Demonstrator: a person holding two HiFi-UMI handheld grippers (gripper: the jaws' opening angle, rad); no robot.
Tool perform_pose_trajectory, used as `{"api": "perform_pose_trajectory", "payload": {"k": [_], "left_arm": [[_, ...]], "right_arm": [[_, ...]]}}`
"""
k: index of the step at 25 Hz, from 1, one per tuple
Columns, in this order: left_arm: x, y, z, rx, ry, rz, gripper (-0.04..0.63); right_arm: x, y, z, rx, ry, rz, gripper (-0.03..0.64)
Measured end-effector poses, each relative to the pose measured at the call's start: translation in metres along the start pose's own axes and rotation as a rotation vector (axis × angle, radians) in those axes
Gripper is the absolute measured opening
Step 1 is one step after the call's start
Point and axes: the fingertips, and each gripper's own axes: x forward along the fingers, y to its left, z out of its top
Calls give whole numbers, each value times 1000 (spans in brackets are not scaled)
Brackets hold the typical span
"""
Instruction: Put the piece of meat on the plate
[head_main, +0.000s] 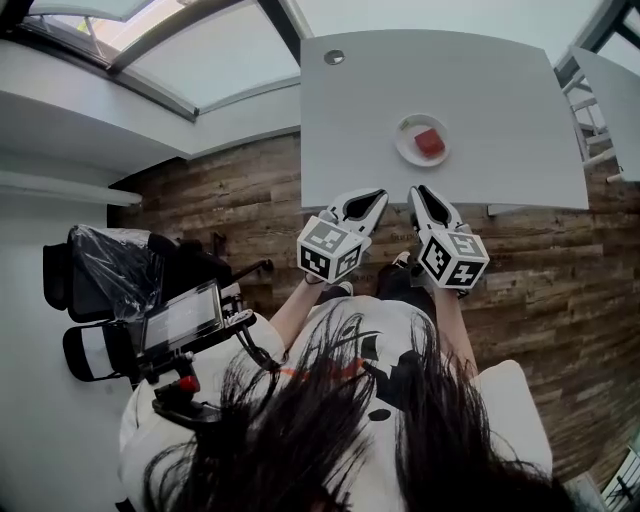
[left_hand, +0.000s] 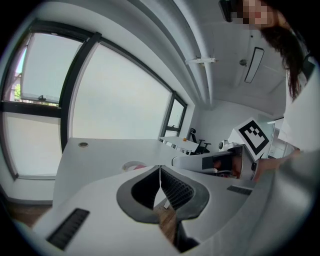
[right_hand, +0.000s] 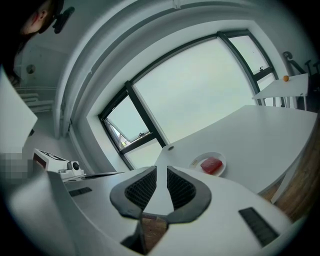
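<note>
Already, piece of meat (head_main: 430, 143): on the plate (head_main: 405, 136).
Left tool (left_hand: 160, 168): closed, empty, well short of the plate.
Right tool (right_hand: 161, 170): slightly parted, empty.
Next: seemingly nothing left to carry.

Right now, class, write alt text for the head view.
A red piece of meat lies on a white plate on a white table. Nearer, a person holds the left gripper and right gripper above wood floor, both empty.

Bare top of the square white table (head_main: 480, 90) runs all round the round white plate (head_main: 402, 150), so it's open from every side. The red slab of meat (head_main: 430, 142) fills the plate's middle. A small grey round disc (head_main: 334, 57) sits well apart, far-left of the plate.
</note>
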Motion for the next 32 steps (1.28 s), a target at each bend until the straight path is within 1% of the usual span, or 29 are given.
{"api": "perform_pose_trajectory", "payload": {"k": [6, 11, 14, 17, 20, 21, 24, 25, 32], "left_arm": [[0, 1, -1, 14, 8, 9, 6], [0, -12, -4, 34, 42, -29, 6], [0, -13, -2, 33, 33, -24, 6], [1, -11, 1, 13, 18, -15, 6], [6, -3, 2, -6, 30, -6, 6], [5, 1, 1, -25, 40, 15, 6], [-6, 6, -9, -127, 54, 123, 6], [-7, 8, -9, -142, 50, 137, 6], [-9, 11, -7, -129, 16, 111, 6]], "right_arm": [[0, -4, 2, 17, -12, -10, 72], [-14, -8, 0, 68, -38, -41, 72], [-15, -8, 4, 70, -46, -37, 72], [-17, -5, 8, 64, -44, -31, 72], [-8, -4, 8, 81, -22, -19, 72], [-3, -2, 5, 92, 6, -2, 72], [7, 8, -8, 100, 140, 81, 72], [10, 9, -8, 93, 157, 91, 72], [10, 13, -8, 59, 133, 74, 72]]}}
